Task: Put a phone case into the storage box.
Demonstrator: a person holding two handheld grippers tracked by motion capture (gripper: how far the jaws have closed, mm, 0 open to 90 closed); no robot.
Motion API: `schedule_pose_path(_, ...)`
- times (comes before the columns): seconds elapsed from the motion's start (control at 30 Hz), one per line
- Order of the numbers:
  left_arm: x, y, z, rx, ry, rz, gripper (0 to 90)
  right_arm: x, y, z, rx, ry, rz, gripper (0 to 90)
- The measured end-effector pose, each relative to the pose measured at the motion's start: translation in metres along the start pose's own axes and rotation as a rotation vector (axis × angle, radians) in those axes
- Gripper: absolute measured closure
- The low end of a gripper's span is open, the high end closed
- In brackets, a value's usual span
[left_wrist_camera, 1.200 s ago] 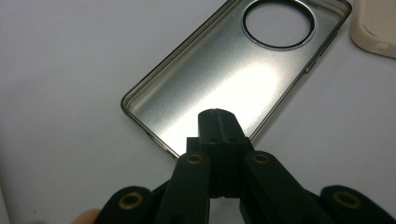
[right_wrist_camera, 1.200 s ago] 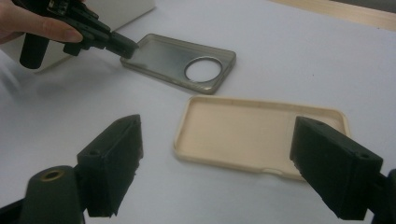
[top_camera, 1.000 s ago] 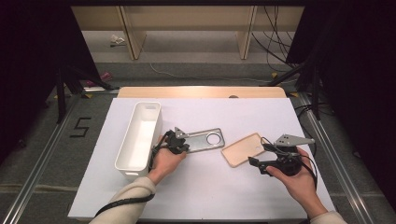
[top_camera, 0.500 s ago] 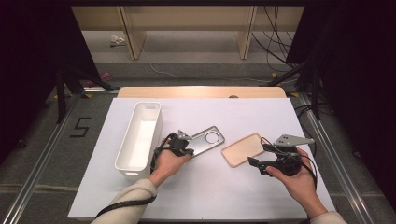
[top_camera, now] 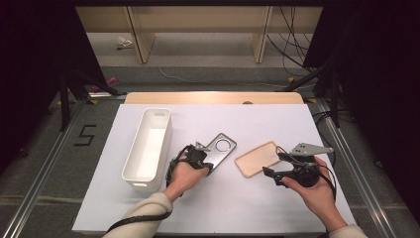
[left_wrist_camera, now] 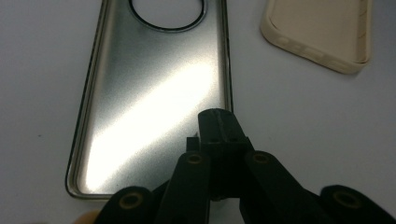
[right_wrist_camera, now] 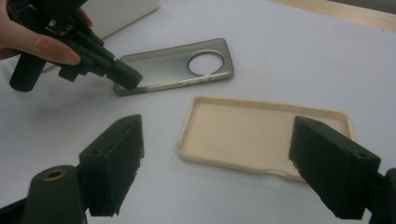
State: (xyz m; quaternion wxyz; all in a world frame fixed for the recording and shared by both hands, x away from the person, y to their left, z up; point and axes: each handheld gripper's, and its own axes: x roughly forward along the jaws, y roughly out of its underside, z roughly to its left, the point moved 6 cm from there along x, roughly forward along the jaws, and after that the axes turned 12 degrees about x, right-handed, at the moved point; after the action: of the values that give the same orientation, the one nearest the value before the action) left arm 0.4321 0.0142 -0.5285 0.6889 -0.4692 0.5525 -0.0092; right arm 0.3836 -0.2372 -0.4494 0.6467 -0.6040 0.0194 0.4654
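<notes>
A grey phone case with a round camera hole lies open side up on the white table top, slanted towards the far right. My left gripper is shut, and its tips pinch the rim at the case's near end. The right gripper view shows the same grip at the case's corner, with the left gripper coming from the left. A beige phone case lies open side up just right of it. My right gripper stands open by its near right end, and the beige case lies ahead between the wide jaws.
A long white bin stands empty left of my left hand. The white table top ends in a wooden strip at the far edge. Dark stands and cables flank the table on both sides.
The grey case has swung from lying crosswise to slanting up towards the far right, turning about the end at my left gripper. The right gripper and the beige case have stayed put.
</notes>
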Motion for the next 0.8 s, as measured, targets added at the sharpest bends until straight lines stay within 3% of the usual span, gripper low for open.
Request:
schedule_pose_path(0.27, 0.007, -0.008, -0.018, -0.007, 0.021, 0.008, 89.8, 0.000, 0.000, 0.000, -0.002, 0.000, 0.000, 18.9)
schedule_pose_path(0.63, 0.013, -0.015, -0.028, -0.025, 0.044, 0.019, 89.9, 0.000, 0.000, 0.000, -0.003, 0.000, -0.002, 18.9)
schedule_pose_path(0.8, 0.017, -0.019, -0.032, -0.052, 0.057, 0.015, 89.8, -0.001, -0.001, 0.000, -0.002, 0.001, -0.004, 18.9)
